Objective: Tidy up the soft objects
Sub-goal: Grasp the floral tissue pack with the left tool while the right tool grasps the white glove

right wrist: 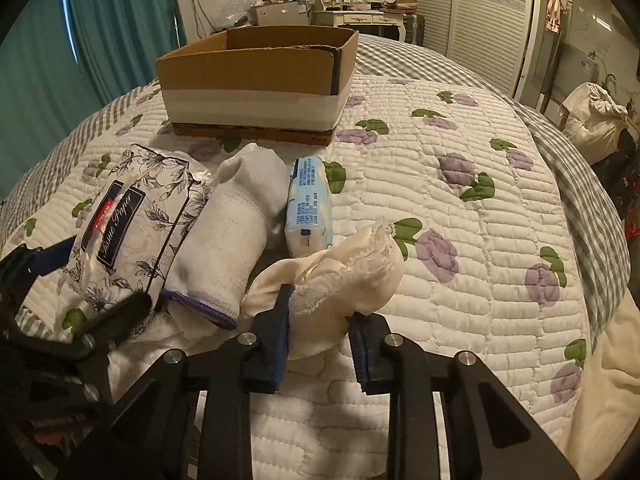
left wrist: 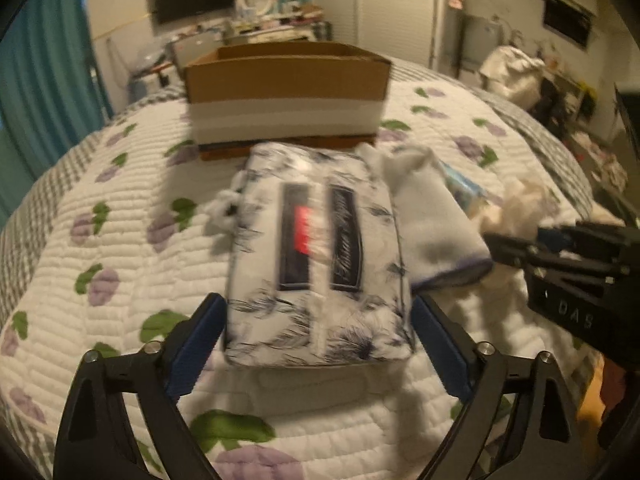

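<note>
A floral tissue pack point(left wrist: 320, 264) lies on the quilted bed between the blue pads of my left gripper point(left wrist: 318, 340), whose jaws close on its near end. It also shows in the right wrist view point(right wrist: 132, 224). Beside it lie a white rolled sock point(right wrist: 228, 240) and a small blue tissue packet point(right wrist: 308, 208). My right gripper point(right wrist: 320, 332) is shut on a cream lace-edged cloth point(right wrist: 344, 272). An open cardboard box point(right wrist: 256, 80) stands farther back on the bed; it also shows in the left wrist view point(left wrist: 288, 88).
The flowered quilt point(right wrist: 460, 240) covers the bed. A dresser with a mirror point(right wrist: 360, 12), a wall TV and teal curtains point(right wrist: 112, 28) stand beyond. A white bag point(right wrist: 596, 116) sits at the right of the bed.
</note>
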Motion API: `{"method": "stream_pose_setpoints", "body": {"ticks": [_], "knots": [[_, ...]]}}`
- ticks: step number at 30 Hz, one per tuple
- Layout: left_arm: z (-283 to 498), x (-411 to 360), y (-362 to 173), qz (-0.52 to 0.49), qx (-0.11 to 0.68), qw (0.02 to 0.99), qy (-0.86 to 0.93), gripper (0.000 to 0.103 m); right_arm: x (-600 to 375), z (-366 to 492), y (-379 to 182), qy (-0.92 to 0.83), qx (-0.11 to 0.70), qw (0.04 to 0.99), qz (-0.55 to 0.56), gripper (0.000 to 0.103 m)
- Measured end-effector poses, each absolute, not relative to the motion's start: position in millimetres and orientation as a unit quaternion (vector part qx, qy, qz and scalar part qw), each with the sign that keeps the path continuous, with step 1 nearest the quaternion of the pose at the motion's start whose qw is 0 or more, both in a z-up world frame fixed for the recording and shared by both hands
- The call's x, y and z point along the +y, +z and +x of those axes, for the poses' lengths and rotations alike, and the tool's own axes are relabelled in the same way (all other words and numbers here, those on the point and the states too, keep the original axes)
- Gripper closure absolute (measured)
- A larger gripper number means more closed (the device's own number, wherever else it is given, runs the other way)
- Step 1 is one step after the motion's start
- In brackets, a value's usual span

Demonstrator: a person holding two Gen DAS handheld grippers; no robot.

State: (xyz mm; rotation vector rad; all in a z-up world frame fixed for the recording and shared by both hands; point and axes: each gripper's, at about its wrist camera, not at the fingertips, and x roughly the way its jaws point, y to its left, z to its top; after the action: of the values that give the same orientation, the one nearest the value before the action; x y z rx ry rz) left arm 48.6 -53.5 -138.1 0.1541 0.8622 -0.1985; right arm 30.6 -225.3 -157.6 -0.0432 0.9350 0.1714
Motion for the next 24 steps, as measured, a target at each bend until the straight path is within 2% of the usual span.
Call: {"method": "stream_pose_setpoints", "body": {"ticks": [6, 11, 14, 24], "knots": [[46.6, -49.7, -130.8, 0.076, 0.416, 0.901, -0.097, 0.034, -224.9, 27.6, -150.8, 0.079, 0.444, 0.892, -0.026, 0.080], [39.3, -44.4, -115.5, 0.070, 0.402, 0.908, -0.094, 0.044, -223.4, 21.1, -135.5, 0.081, 0.427, 0.900, -0.027, 0.087], [33.0, -39.2, -102.8, 0.060, 0.389, 0.914, -0.094, 0.047, -220.5, 14.6, -122.4, 0.083, 0.412, 0.907, -0.027, 0.091], [26.4, -22.5, -35.6, 0.033, 0.311, 0.945, -0.098, 0.048, -207.8, 7.6, -63.1, 0.113, 0.350, 0.930, -0.023, 0.092]]}}
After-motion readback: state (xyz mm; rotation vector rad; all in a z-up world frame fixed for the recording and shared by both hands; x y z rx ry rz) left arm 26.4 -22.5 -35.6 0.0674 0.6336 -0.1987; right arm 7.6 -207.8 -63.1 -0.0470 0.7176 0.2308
